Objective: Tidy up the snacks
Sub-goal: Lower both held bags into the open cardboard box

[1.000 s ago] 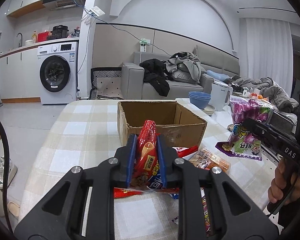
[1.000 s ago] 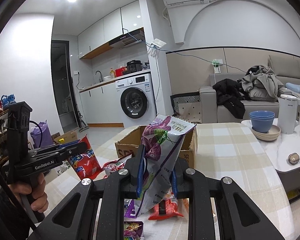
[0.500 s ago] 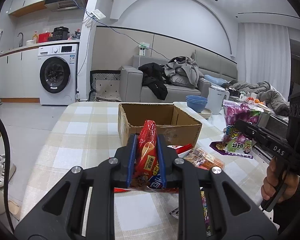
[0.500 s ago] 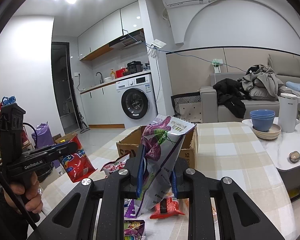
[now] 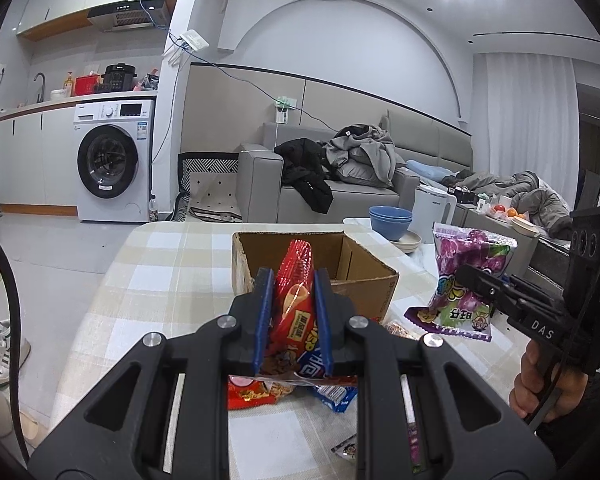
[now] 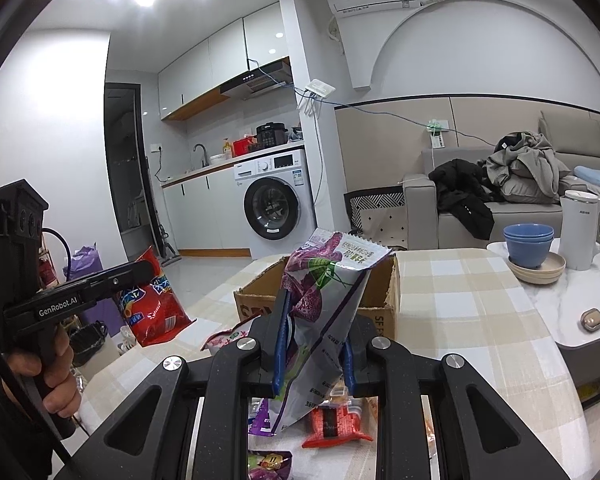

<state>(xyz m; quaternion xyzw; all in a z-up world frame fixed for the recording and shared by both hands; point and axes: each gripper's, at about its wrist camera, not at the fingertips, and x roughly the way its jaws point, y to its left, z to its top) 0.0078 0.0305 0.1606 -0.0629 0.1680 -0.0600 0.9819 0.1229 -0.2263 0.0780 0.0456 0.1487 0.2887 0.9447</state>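
My left gripper is shut on a red snack bag, lifted above the checked table just in front of an open cardboard box. In the right wrist view the same red bag hangs from that gripper at the left. My right gripper is shut on a purple and silver snack bag, held upright before the box. The left wrist view shows this purple bag at the right, clamped in the other gripper, which a hand holds.
Several loose snack packets lie on the checked tablecloth under the grippers, among them a red packet. Blue bowls on a plate and a white kettle stand at the far right. A sofa and a washing machine are behind.
My left gripper has risen with the red bag, which now hangs higher above the table. The right gripper and its purple bag have stayed put.
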